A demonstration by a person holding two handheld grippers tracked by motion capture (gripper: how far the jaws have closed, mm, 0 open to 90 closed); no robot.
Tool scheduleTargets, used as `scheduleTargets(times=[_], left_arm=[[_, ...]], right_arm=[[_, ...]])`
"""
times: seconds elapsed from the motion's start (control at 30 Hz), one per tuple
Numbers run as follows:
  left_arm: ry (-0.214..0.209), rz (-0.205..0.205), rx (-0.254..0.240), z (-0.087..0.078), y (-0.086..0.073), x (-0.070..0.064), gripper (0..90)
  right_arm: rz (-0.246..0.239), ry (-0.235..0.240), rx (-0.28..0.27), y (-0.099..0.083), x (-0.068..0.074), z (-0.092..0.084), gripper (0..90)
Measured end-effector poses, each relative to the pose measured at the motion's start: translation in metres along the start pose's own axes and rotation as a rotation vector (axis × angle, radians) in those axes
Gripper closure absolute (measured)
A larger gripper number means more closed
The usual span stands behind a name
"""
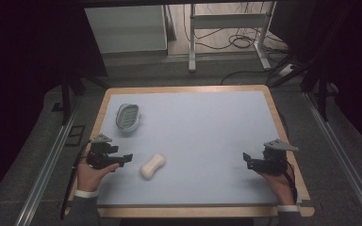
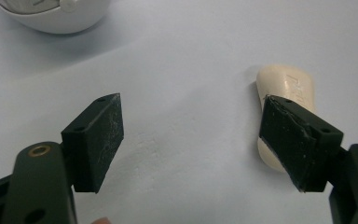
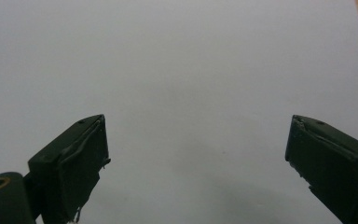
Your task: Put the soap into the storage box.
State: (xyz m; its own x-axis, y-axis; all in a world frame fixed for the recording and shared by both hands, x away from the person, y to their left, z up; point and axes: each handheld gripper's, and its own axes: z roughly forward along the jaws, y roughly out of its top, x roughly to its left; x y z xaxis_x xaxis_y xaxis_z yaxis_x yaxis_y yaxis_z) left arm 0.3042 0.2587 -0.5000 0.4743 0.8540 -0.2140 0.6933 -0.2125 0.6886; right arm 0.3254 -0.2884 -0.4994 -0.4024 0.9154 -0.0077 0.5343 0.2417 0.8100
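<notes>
Soap lying flat on blue mat, long axis slanting from near-left to far-right, waist pinched; embossed lettering on top too blurred to read. Dish beyond and left of soap, ribbed insert inside, otherwise empty. Left gripper just left of soap, jaws spread wide, holding nothing. Right gripper well right of soap, likewise agape and empty.

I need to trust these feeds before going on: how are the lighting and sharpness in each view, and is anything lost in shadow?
High view: the table is evenly lit, the surroundings very dark; the soap bar and soap dish are small and soft. Left gripper view: the soap bar is fairly sharp, throwing a faint shadow; the dish is cut off by the frame. Right gripper view: flat grey surface, dimmer toward the bottom, no glare.
</notes>
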Motion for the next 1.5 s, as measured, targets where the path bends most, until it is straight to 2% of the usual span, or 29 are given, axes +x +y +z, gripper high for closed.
scheduleTargets(times=[0.23,0.37,0.7,0.87,1.03,1.13,1.3,1.5], left_arm=[[0.008,0.005,0.014,0.002,0.0,0.0,22.2],[0.029,0.018,0.015,-0.001,0.002,-0.005,22.2],[0.067,0.024,0.034,-0.002,0.008,-0.012,22.8],[0.072,0.025,0.05,0.0,0.008,-0.013,22.8],[0.062,0.036,0.055,-0.005,0.01,-0.013,22.9],[0.036,0.038,0.054,-0.01,0.014,-0.013,22.8],[0.018,0.071,0.071,-0.016,0.023,-0.019,22.1],[0.022,0.12,0.101,-0.018,0.032,-0.032,21.5]], right_arm=[[0.0,-0.002,-0.004,-0.001,-0.004,0.0,6.2],[0.008,0.008,-0.01,-0.002,-0.004,-0.002,6.2],[-0.045,0.03,0.003,-0.005,-0.007,0.0,6.8],[-0.029,0.029,0.002,-0.002,-0.009,-0.002,7.2],[-0.037,0.013,0.009,-0.001,-0.006,-0.001,7.2],[-0.041,0.01,0.006,-0.001,-0.004,-0.002,7.3],[-0.04,0.004,0.006,-0.003,-0.004,-0.003,7.4],[-0.041,-0.007,0.006,-0.006,-0.004,-0.007,7.4]])
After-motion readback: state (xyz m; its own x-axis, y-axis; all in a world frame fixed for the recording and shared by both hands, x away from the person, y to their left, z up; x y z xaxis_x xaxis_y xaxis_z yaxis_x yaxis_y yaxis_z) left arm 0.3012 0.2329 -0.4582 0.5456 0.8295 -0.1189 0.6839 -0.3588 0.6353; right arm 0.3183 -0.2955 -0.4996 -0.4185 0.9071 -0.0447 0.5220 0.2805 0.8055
